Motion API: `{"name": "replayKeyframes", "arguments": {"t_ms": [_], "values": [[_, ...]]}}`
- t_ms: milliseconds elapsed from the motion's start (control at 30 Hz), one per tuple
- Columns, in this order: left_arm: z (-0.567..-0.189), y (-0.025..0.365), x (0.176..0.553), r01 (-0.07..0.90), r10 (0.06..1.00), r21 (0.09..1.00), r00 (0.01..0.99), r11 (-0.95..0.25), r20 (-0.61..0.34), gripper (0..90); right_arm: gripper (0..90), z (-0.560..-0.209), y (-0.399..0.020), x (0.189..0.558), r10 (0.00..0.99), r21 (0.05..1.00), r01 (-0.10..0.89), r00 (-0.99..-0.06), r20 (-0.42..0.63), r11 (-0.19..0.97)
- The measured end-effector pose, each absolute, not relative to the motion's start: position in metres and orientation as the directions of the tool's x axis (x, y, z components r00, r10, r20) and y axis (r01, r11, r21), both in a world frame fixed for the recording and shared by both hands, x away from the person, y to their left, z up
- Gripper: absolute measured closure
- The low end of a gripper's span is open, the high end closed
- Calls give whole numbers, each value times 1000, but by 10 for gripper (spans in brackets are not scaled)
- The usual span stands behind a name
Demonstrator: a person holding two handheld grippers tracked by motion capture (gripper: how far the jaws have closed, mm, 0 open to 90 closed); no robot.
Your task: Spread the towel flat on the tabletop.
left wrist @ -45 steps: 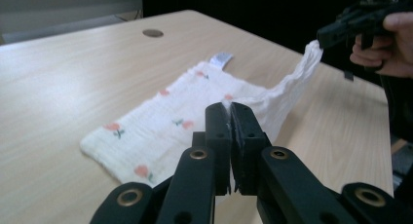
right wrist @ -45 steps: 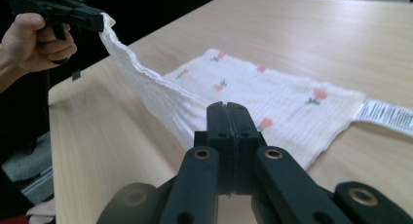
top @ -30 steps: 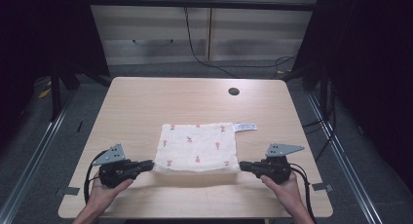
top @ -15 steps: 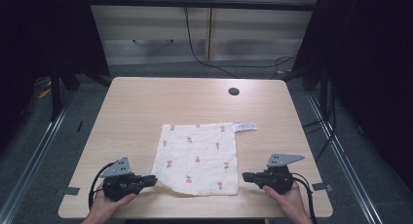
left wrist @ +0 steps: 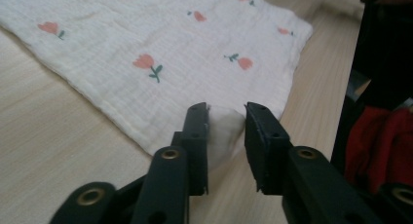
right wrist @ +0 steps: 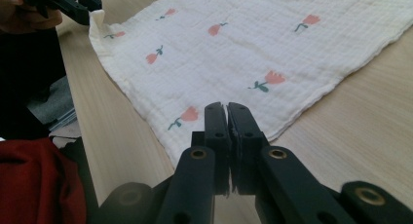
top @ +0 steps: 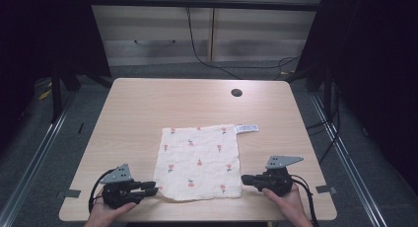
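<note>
A white cloth [top: 197,160] printed with small red flowers lies flat on the wooden table [top: 148,103]. In the high view my left gripper [top: 154,189] sits at the cloth's near left corner. In the left gripper view the jaws [left wrist: 226,109] stand apart, having just been opening. The corner of the cloth [left wrist: 221,131] lies loose between them. At the near right corner is my right gripper [top: 244,178]. In the right gripper view its jaws [right wrist: 227,107] are shut on the edge of the cloth [right wrist: 253,44].
A white label [top: 246,128] sticks out at the cloth's far right corner. A dark round hole [top: 236,93] lies near the table's far edge. Both hands rest at the near edge. Red fabric [left wrist: 384,136] shows below the table edge.
Both grippers have drawn back toward the near edge, pulling the cloth with them until it lies flat. The left jaws have parted from the corner.
</note>
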State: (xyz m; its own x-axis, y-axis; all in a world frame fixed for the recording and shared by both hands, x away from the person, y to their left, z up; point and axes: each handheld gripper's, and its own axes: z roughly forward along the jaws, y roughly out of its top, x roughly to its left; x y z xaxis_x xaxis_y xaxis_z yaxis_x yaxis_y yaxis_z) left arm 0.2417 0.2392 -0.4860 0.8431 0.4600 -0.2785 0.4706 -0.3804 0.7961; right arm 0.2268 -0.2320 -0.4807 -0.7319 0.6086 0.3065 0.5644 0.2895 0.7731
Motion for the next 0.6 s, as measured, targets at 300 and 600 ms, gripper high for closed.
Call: {"name": "replayKeyframes", "arguments": {"t_ms": [300, 600], "values": [[-481, 244, 249, 486, 484, 807, 824, -335, -295, 499, 812, -475, -232, 236, 616, 789, 558, -724, 309, 259], [-475, 248, 268, 506, 565, 812, 776, -292, -280, 464, 730, -473, -237, 239, 640, 796, 558, -704, 307, 232]]}}
